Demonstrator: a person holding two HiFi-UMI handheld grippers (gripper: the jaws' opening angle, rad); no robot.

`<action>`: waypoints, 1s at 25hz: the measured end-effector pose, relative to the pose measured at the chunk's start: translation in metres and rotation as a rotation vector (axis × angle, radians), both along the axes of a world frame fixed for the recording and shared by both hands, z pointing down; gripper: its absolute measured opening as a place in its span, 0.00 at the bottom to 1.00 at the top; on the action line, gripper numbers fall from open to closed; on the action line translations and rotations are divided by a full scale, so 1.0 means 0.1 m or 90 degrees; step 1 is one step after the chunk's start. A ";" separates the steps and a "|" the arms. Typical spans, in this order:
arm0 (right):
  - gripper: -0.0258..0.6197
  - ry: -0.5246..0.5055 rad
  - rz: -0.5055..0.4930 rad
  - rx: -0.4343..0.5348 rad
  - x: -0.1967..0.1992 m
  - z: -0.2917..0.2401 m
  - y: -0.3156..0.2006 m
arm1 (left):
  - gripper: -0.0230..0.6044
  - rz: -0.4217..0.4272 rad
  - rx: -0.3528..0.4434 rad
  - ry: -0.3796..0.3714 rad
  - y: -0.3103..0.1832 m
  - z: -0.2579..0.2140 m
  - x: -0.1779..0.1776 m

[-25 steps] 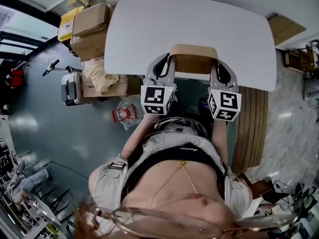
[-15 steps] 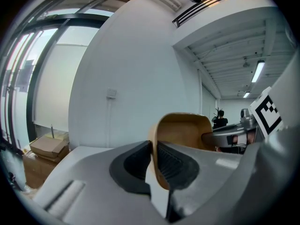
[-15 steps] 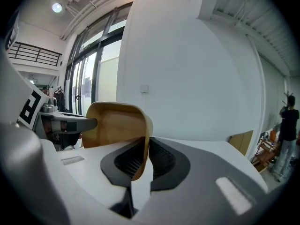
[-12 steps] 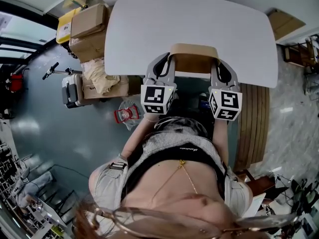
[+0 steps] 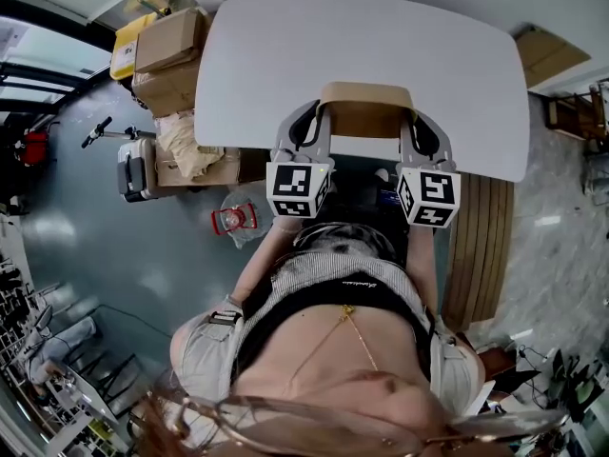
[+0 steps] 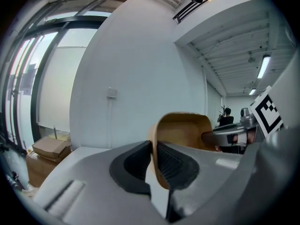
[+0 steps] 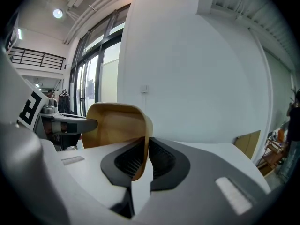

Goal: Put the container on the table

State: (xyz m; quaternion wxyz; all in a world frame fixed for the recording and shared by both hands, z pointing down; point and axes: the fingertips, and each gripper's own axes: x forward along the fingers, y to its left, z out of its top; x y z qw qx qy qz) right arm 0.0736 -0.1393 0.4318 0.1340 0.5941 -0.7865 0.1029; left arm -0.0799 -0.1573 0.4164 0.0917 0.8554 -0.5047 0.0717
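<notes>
A tan, rounded-corner container (image 5: 366,112) hangs at the near edge of the white table (image 5: 362,46), held from both sides. My left gripper (image 5: 322,122) is shut on its left wall, and my right gripper (image 5: 409,124) is shut on its right wall. The left gripper view shows the container (image 6: 185,130) with its wall pinched between the dark ribbed pads (image 6: 171,161). From the right gripper view, the container (image 7: 117,123) is clamped the same way between the pads (image 7: 159,158), with the white tabletop (image 7: 201,146) stretching beyond.
Cardboard boxes (image 5: 171,50) and a suitcase (image 5: 138,169) stand on the floor left of the table. A red item in a clear bag (image 5: 236,219) lies on the floor near my left side. A wooden bench (image 5: 481,246) runs along the right.
Both grippers and the container have shifted slightly forward, toward the table. Both grips stay the same.
</notes>
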 end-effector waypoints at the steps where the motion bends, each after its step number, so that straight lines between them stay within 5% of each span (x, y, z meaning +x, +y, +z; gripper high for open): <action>1: 0.12 -0.001 -0.003 0.000 0.06 0.00 -0.04 | 0.07 -0.003 0.001 -0.001 -0.03 0.00 0.06; 11: 0.12 -0.004 -0.036 -0.002 0.72 -0.07 -0.54 | 0.07 -0.031 0.006 -0.011 -0.43 -0.10 0.72; 25: 0.12 -0.017 -0.078 -0.008 1.15 -0.01 -0.72 | 0.07 -0.073 -0.004 -0.023 -0.55 -0.05 1.15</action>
